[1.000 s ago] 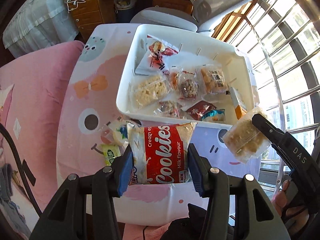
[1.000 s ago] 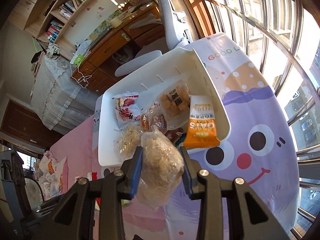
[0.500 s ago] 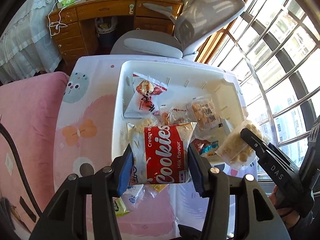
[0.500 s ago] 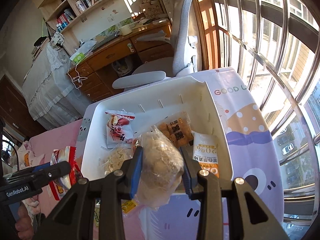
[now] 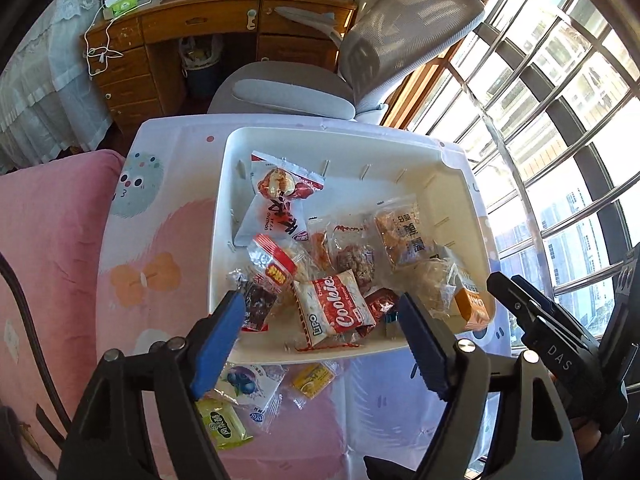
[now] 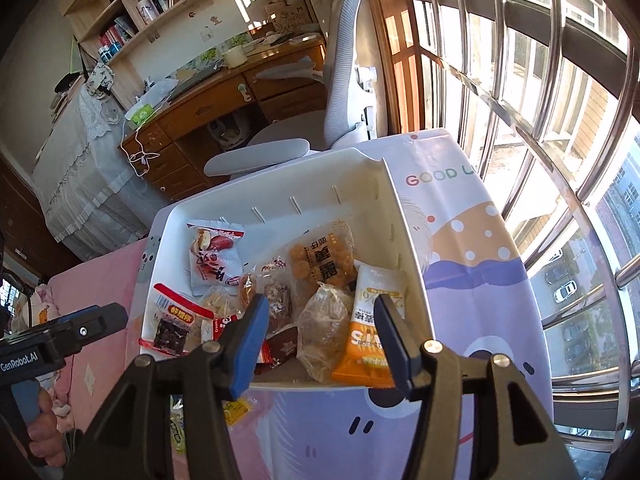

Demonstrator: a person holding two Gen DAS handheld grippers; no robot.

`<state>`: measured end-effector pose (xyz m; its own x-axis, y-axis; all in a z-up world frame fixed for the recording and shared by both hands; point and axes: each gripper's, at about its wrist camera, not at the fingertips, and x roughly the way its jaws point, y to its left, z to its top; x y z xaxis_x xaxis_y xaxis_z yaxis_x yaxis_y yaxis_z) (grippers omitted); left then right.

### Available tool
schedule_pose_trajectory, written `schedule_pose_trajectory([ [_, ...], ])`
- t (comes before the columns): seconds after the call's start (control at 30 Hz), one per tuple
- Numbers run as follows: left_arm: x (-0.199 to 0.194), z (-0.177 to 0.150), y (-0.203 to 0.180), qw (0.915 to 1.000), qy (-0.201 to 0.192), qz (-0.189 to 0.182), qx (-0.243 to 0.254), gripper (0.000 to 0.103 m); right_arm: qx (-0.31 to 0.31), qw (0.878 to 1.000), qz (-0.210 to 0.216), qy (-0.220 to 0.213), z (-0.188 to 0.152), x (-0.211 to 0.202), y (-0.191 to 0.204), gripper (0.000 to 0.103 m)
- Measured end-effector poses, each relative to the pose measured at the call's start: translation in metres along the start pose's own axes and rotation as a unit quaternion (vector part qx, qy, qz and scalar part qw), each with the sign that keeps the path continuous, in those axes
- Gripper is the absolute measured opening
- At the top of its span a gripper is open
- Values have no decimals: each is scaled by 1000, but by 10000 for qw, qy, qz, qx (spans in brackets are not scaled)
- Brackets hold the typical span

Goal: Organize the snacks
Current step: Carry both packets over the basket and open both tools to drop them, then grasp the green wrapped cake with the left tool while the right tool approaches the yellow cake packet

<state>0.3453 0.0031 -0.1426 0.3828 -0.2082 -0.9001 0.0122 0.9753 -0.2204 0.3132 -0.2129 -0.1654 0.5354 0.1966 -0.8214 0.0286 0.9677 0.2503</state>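
A white bin [image 5: 448, 168] [image 6: 396, 216] on the table holds several snack packets. The red Cookies packet [image 5: 334, 312] lies in its near part, and the clear rice-cake packet [image 5: 430, 284] [image 6: 324, 324] lies beside an orange packet [image 6: 370, 332]. My left gripper [image 5: 324, 340] is open and empty above the bin's near rim. My right gripper [image 6: 320, 340] is open and empty just above the rice-cake packet. The right gripper also shows in the left wrist view [image 5: 548, 344].
Three loose packets lie on the cloth in front of the bin: blueberry [image 5: 244, 384], yellow [image 5: 314, 376] and green [image 5: 222, 424]. A grey office chair [image 5: 340, 80] and a wooden desk [image 5: 208, 32] stand behind the table. Windows are at the right.
Both grippers opened. The Cookies packet and the rice-cake packet dropped into the bin. Both grippers now sit higher over the bin's near edge.
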Motion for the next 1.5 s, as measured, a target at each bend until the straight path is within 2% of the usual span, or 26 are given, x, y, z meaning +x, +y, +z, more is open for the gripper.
schedule_pose_trajectory([
  [0.3,-29,-30,2,9994,-156,170,-253,81,-101,9999,52,-45,-10,-23,-13,58],
  [0.73,-48,-108,27,9914,-133,624,-1140,81,-749,9962,344,266,-49,-37,-10,70],
  [1.17,-32,-170,65,9802,80,885,-1771,81,-1637,9830,591,586,-84,-23,20,77],
  [1.5,0,-182,97,9760,426,886,-1942,81,-2366,9659,827,645,-104,-2,60,78],
])
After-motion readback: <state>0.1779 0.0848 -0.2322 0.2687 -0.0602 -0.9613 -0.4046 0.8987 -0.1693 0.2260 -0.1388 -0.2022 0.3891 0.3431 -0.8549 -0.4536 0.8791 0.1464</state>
